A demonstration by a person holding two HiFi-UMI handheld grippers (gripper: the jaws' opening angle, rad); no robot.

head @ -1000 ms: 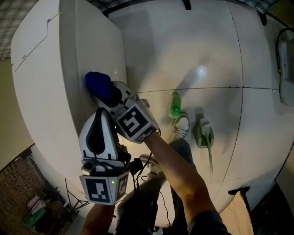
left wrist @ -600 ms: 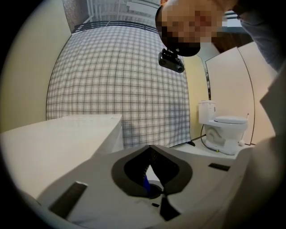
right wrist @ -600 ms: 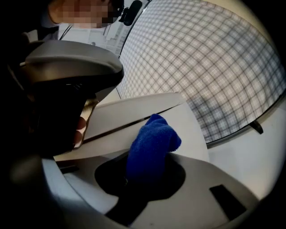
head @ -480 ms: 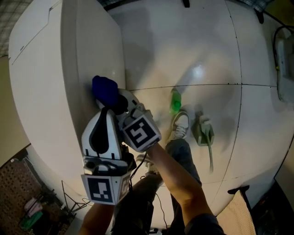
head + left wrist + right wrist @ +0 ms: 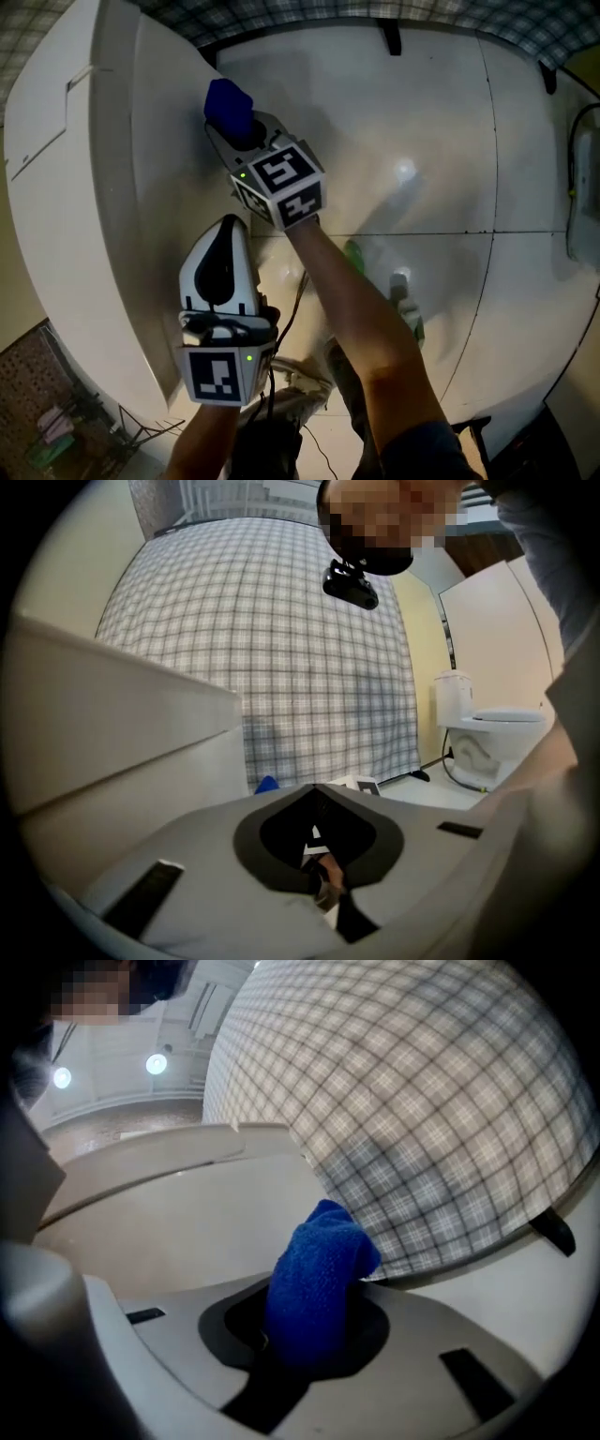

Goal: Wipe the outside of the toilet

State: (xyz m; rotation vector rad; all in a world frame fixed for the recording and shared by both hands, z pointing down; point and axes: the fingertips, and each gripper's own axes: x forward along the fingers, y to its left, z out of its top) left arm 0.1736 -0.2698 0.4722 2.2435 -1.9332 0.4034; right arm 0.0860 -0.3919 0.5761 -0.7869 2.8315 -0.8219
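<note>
The white toilet (image 5: 103,187) fills the left of the head view, and its side wall also shows in the right gripper view (image 5: 178,1227). My right gripper (image 5: 240,134) is shut on a blue cloth (image 5: 228,105) and holds it against the toilet's side, near the plaid curtain. The cloth (image 5: 317,1274) sticks up from between the right gripper's jaws. My left gripper (image 5: 225,228) hangs lower, beside the toilet, and its jaws meet with nothing between them (image 5: 317,787). In the left gripper view a bit of the cloth (image 5: 266,785) shows ahead.
A plaid curtain (image 5: 309,11) runs along the far edge of the white tiled floor (image 5: 422,122). A green bottle (image 5: 354,255) stands on the floor, partly behind my right arm. A second toilet (image 5: 483,738) stands far off at the right.
My right gripper has slid the blue cloth along the toilet's side, away from me toward the curtain. The left gripper has stayed near the same spot.
</note>
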